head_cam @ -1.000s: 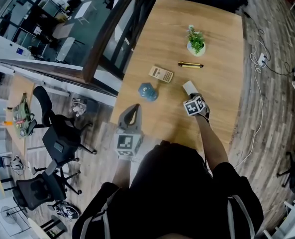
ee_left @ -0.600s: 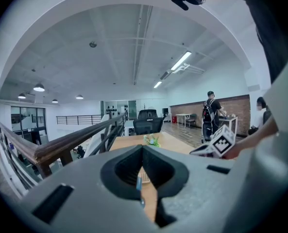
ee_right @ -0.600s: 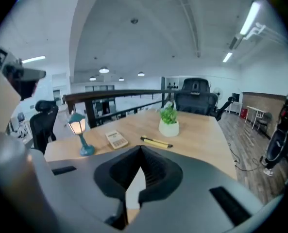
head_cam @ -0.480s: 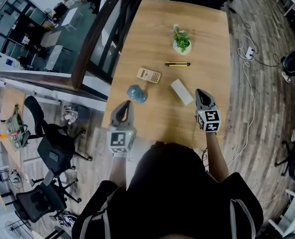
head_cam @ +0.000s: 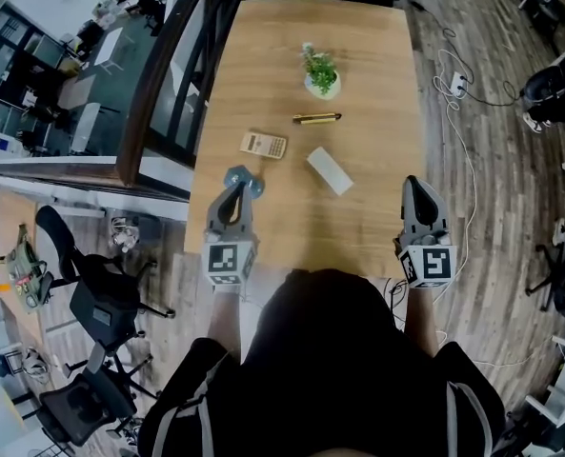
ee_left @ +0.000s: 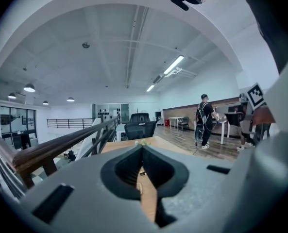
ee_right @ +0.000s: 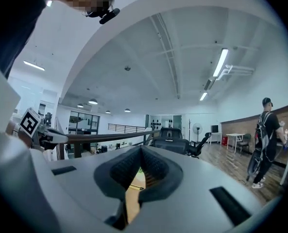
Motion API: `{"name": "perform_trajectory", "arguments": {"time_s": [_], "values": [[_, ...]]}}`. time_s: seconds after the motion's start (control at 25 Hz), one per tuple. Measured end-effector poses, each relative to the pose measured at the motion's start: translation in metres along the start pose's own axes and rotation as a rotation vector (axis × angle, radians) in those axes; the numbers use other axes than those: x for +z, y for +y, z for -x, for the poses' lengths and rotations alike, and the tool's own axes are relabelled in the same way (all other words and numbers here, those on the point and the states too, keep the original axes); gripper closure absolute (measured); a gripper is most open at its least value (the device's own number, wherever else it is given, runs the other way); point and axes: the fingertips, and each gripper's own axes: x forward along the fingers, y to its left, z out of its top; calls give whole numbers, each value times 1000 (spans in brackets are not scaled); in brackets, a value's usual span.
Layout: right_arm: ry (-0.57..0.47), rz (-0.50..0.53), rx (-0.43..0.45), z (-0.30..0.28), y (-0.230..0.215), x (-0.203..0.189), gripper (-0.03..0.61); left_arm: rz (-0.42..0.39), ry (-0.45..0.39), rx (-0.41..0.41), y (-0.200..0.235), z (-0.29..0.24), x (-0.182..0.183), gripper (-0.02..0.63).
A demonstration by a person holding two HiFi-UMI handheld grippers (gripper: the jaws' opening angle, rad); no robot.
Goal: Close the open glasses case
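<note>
Meanwhile, the left hand-held gripper [head_cam: 238,188] and right hand-held gripper [head_cam: 413,185] hover with jaws pressed together and empty, one by the left edge of the wooden surface [head_cam: 377,112], the other at its right edge. Between them, farther up, the white glasses case [head_cam: 330,170] lies closed, near a calculator [head_cam: 263,145] and a pen [head_cam: 316,118].

The near strip of the table [head_cam: 334,241] is left clear; beyond, passage is obstructed by calculator [head_cam: 263,145], white case [head_cam: 330,170], pen [head_cam: 317,118] and plant [head_cam: 320,69].
</note>
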Motion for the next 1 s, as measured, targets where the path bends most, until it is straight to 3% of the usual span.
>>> {"name": "perform_trajectory", "arguments": {"time_s": [0.32, 1.0], "values": [[-24, 14, -36, 1, -1, 9, 566, -16, -8, -27, -9, -5, 7, 615], [-14, 16, -11, -6, 6, 4, 565, -29, -12, -33, -10, -3, 7, 615]]}}
